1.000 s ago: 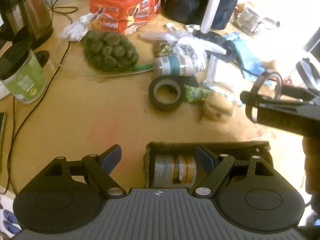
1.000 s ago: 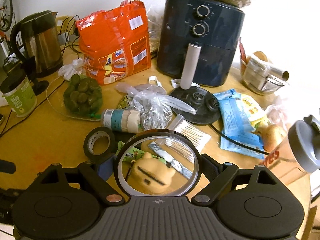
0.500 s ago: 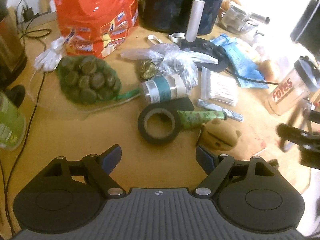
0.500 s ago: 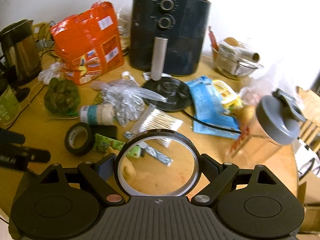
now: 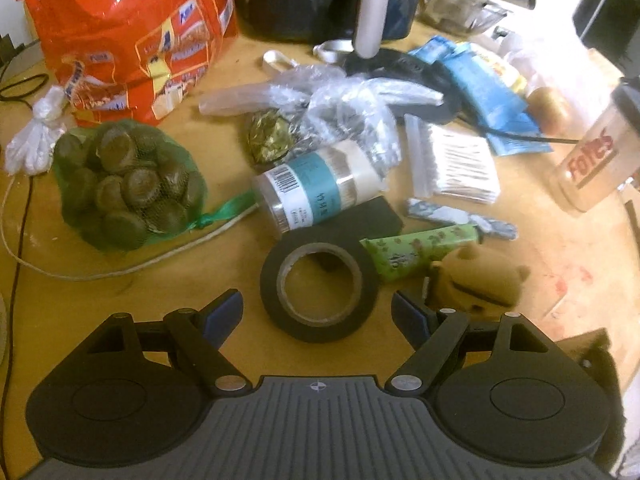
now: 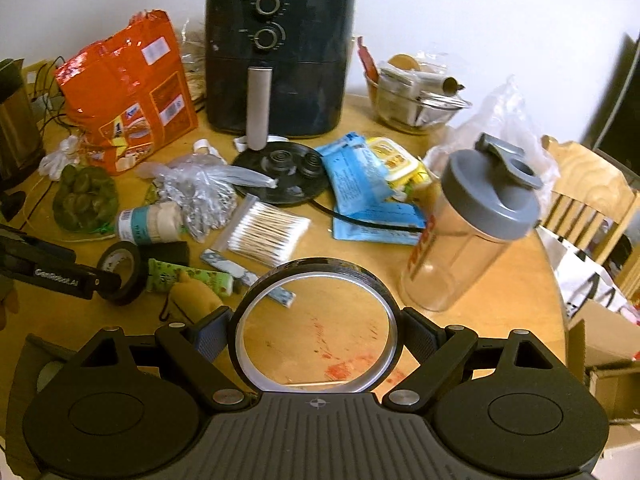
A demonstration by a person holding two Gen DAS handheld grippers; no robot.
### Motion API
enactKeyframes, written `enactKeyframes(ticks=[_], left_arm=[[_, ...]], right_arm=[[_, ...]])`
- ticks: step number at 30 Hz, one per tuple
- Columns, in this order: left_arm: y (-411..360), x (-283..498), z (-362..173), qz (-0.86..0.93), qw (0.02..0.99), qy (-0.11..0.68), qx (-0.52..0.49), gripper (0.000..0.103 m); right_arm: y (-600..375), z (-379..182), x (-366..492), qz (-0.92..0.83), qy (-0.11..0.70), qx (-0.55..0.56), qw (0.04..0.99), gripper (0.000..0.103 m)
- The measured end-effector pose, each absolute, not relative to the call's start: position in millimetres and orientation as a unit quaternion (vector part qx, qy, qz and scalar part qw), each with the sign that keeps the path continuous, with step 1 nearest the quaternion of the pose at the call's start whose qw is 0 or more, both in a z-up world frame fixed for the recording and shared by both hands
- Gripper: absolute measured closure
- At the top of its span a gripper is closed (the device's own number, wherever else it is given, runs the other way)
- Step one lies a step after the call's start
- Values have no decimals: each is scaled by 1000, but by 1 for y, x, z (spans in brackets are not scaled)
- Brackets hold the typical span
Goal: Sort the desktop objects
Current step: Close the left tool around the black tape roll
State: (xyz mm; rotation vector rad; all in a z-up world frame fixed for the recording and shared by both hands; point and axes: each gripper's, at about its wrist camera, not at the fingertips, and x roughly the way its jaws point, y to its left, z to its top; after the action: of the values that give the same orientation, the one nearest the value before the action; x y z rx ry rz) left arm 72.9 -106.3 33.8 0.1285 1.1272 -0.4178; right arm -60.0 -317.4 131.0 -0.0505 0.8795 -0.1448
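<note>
My left gripper (image 5: 318, 312) is open, its blue pads on either side of a black tape roll (image 5: 318, 292) that lies flat on the wooden table (image 5: 100, 304); the pads do not touch it. My right gripper (image 6: 316, 330) is shut on a thin black ring with a silver inner face (image 6: 316, 266), held upright above the table. One of the left gripper's fingers (image 6: 60, 276) shows beside the tape roll (image 6: 120, 266) in the right wrist view. A green tube (image 5: 416, 252) and a tan plush toy (image 5: 476, 280) lie just right of the roll.
Behind the roll lie a teal-labelled jar (image 5: 316, 188), a bag of cotton swabs (image 5: 456, 164) and a green net bag (image 5: 128, 184). A grey-lidded shaker bottle (image 6: 472, 224) stands at the right. An air fryer (image 6: 280, 60) and an orange bag (image 6: 128, 92) stand behind. A cardboard box (image 6: 600, 344) sits past the edge.
My left gripper moved away from a dark box holding a jar, came lower, and now straddles the black tape roll. The right gripper swung right, still gripping the ring.
</note>
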Motion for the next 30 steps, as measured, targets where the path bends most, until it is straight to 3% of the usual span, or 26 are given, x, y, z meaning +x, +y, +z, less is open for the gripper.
enactKeyframes(ticks=[14,18,23,30], left_arm=[[-116,92,13,-181,804,563,61,21],[-116,91,13,-173,805,563,65,30],[-116,90,13,-162,807,564,70,30],[-111,78,37,-160,823,542,60,30]], right_arm=[[-342,129,-72,-107,431,-10,896,13],[-345,129,-73,-110,432,-8,895,13],[-346,128,-74,-110,432,-5,895,13],[-345,130,-75,-99,431,-7,897,13]])
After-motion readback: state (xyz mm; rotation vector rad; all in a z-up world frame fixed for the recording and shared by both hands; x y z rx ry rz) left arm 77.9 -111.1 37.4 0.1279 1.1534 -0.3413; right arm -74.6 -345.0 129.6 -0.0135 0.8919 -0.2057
